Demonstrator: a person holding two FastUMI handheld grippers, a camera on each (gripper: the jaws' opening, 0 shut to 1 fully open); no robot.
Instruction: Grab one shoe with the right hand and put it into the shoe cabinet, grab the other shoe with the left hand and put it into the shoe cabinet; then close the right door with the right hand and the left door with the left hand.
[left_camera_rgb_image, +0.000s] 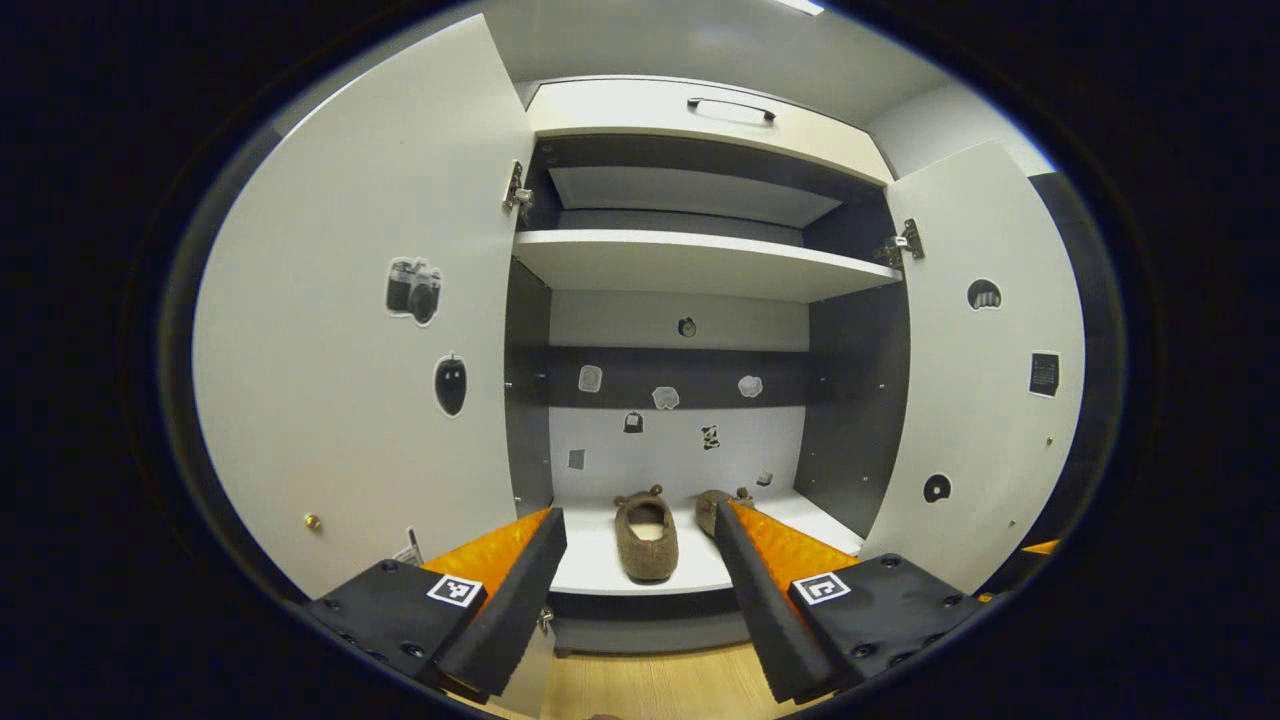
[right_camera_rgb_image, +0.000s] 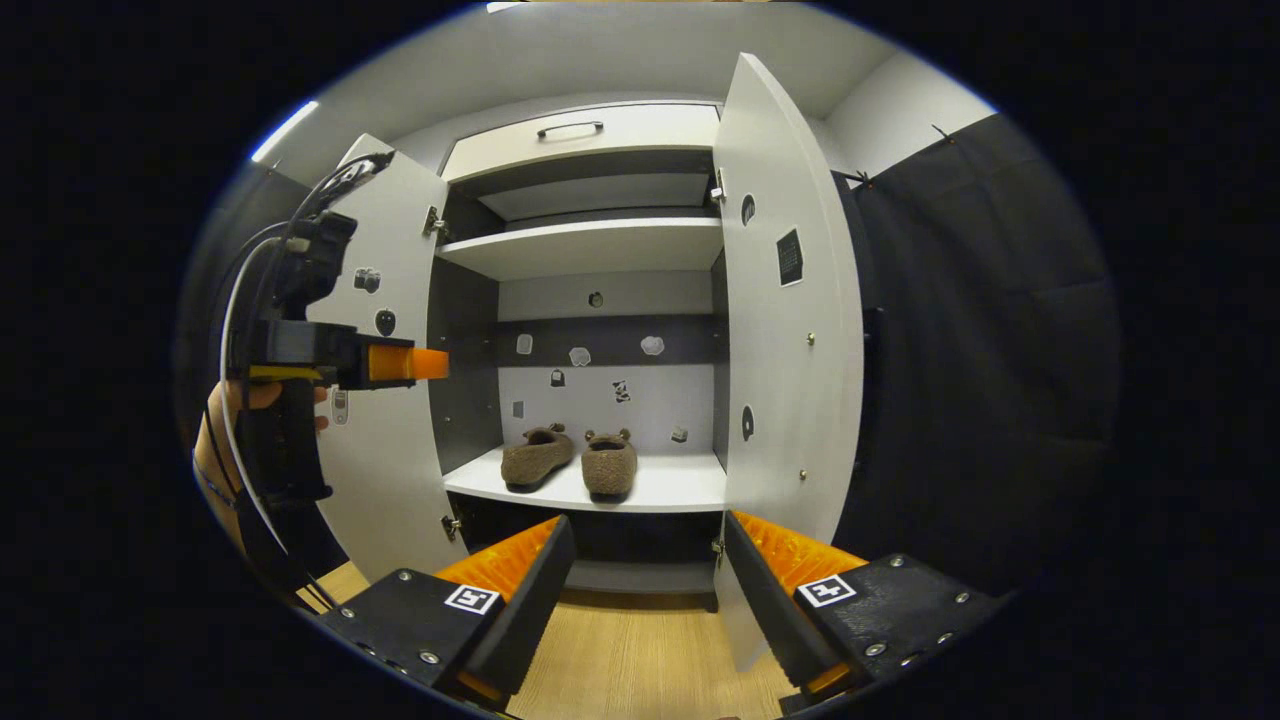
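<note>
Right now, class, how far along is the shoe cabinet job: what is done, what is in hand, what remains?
Done: both shoes, the left shoe and the right shoe, sit on the cabinet's bottom shelf. In hand: nothing; the right gripper and left gripper are open and empty. Left: the right door and left door both stand open, to be closed.

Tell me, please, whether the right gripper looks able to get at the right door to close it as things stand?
Probably yes: the right gripper is open and empty, and the right door stands open just ahead with nothing between them.
</note>
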